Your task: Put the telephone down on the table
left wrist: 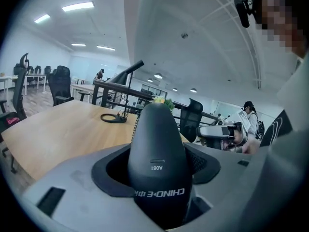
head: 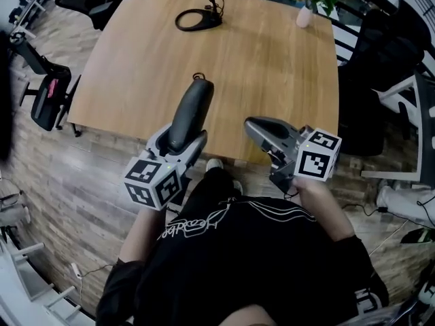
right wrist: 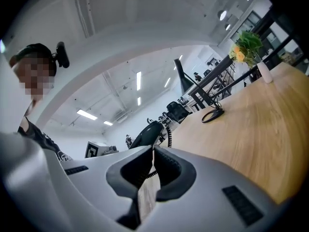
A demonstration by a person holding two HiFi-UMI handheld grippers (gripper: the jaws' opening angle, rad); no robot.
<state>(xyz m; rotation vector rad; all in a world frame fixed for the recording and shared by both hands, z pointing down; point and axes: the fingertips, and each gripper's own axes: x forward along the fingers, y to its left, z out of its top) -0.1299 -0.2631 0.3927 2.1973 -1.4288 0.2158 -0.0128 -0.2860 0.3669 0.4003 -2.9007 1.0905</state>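
Note:
A black telephone handset [head: 192, 111] points away from me over the near part of the wooden table [head: 272, 66]. My left gripper [head: 182, 140] is shut on its near end. In the left gripper view the handset [left wrist: 157, 149] fills the space between the jaws, with white print on it. I cannot tell whether its far tip touches the table. A coiled cord [right wrist: 169, 129] hangs from the handset [right wrist: 146, 135] in the right gripper view. My right gripper [head: 253, 125] hovers at the table's near edge, to the right of the handset, shut and with nothing in it [right wrist: 152, 151].
A black ring-shaped stand [head: 197, 19] with a cable lies at the table's far side. A vase of yellow flowers [head: 306, 11] stands at the far right corner. Office chairs [head: 47, 94] stand to the left and to the right [head: 380, 80] of the table.

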